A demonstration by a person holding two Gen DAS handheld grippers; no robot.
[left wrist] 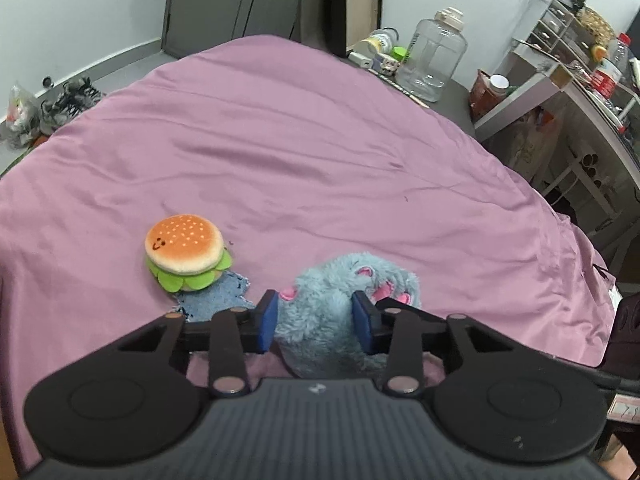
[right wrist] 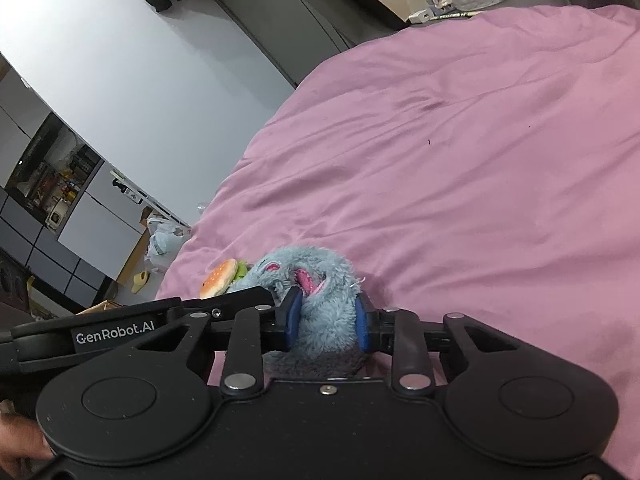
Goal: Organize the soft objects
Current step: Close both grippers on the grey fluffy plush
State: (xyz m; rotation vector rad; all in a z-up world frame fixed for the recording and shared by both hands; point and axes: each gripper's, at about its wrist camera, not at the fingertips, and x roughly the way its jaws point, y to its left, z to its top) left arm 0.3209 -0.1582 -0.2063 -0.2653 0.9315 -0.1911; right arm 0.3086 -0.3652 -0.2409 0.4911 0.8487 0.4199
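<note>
A fluffy blue plush toy [left wrist: 320, 320] with pink patches lies on the pink bedsheet [left wrist: 280, 152]. My left gripper [left wrist: 316, 320] is shut on the plush, its blue pads pressing both sides. My right gripper [right wrist: 326, 320] is also shut on the same plush [right wrist: 320, 304], next to the left gripper's arm [right wrist: 120, 332]. A burger plush [left wrist: 185, 251] with green lettuce sits to the left, partly on a blue sequin patch [left wrist: 216, 296]. The burger also shows in the right wrist view [right wrist: 219, 278], behind the blue plush.
The pink bedsheet [right wrist: 460, 160] spreads wide ahead. A large clear jug [left wrist: 434, 54] and small items stand on a dark table past the bed's far edge. Shelves with bottles [left wrist: 580, 64] stand at the right. Bags [left wrist: 24, 112] lie on the floor at the left.
</note>
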